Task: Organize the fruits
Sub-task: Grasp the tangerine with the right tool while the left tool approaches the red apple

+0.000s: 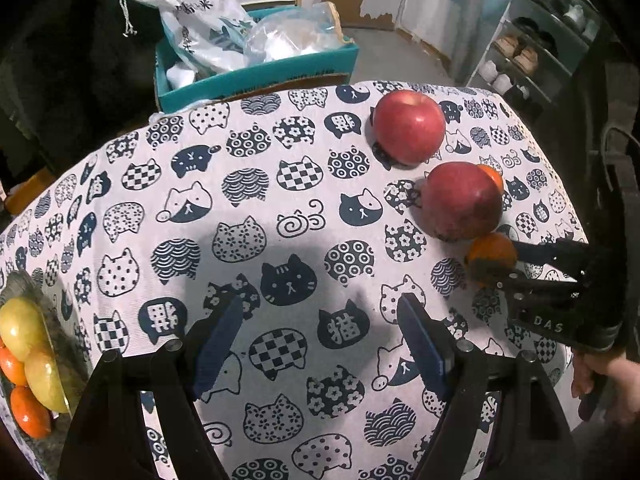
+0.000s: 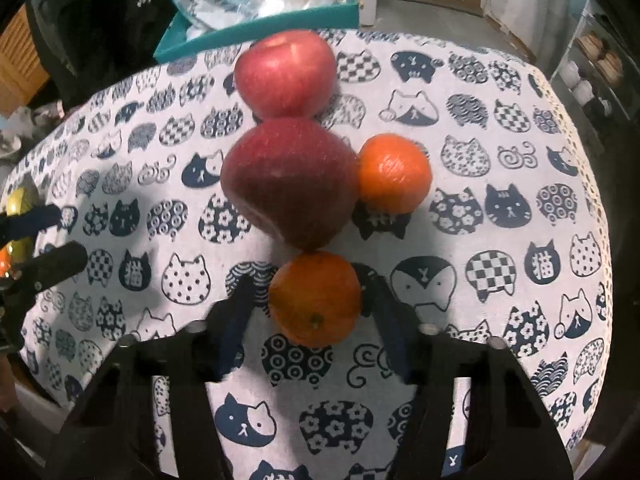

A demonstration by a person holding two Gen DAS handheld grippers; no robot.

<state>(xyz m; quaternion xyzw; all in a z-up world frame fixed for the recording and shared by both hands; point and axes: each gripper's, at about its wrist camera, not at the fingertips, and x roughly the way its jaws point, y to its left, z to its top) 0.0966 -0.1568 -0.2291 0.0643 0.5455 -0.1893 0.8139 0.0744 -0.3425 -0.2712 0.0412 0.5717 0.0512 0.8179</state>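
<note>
Jaws of the right gripper stand on either side of the near orange, with a finger at each flank of the fruit; the motion blur on the fingers hides whether the pads already press the peel or stand a hair off it, so a firm grip cannot be told. That orange rests on the tabletop, which is covered by a cloth printed with cat faces. Just beyond it and touching it lies a dark red apple. A second orange sits against that apple's right side, and a lighter red apple stands behind it, toward the far edge.

Jaws of the left gripper hang about half open over bare cloth, with nothing between the blue pads and nothing touched. From this view the right gripper's fingers reach in from the right edge around the near orange.

At the left edge a dish holds yellow fruits and small oranges. Behind the tabletop a teal box carries plastic bags.
</note>
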